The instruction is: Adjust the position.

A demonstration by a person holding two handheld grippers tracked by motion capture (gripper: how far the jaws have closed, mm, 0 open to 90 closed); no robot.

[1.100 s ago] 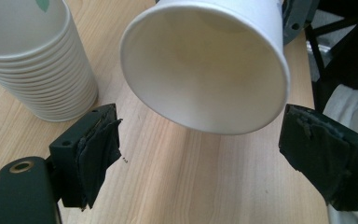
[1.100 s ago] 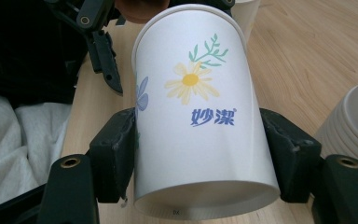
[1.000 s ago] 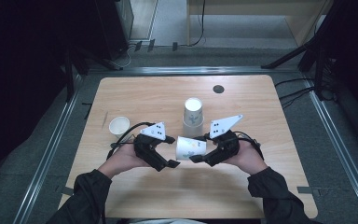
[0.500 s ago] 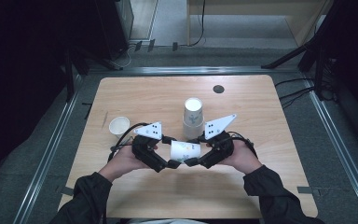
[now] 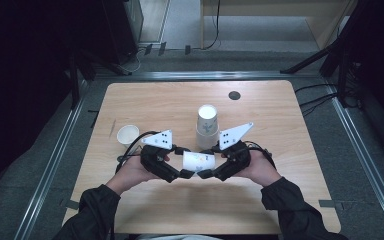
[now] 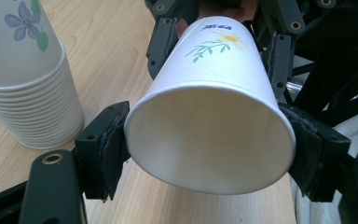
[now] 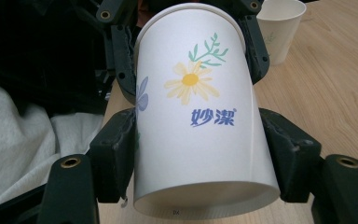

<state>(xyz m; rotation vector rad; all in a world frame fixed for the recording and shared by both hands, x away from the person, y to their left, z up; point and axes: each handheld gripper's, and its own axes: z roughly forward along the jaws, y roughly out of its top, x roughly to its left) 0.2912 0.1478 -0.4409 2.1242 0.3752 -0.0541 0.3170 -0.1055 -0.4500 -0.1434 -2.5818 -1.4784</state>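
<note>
Above the near middle of the light wooden table, with the white flower-printed paper cup clamped sideways at its rim by the left gripper and at its base by the right gripper, better to squeeze gently and release one end only once the other grasp is firm.

Held cup: white, yellow daisy, green sprig, blue lettering
Cup stack: white, blue flower, green leaf, at 10 o'clock
Lone cup: white
Claws: black
Bench: pale wood grain
Sleeves: black
</note>
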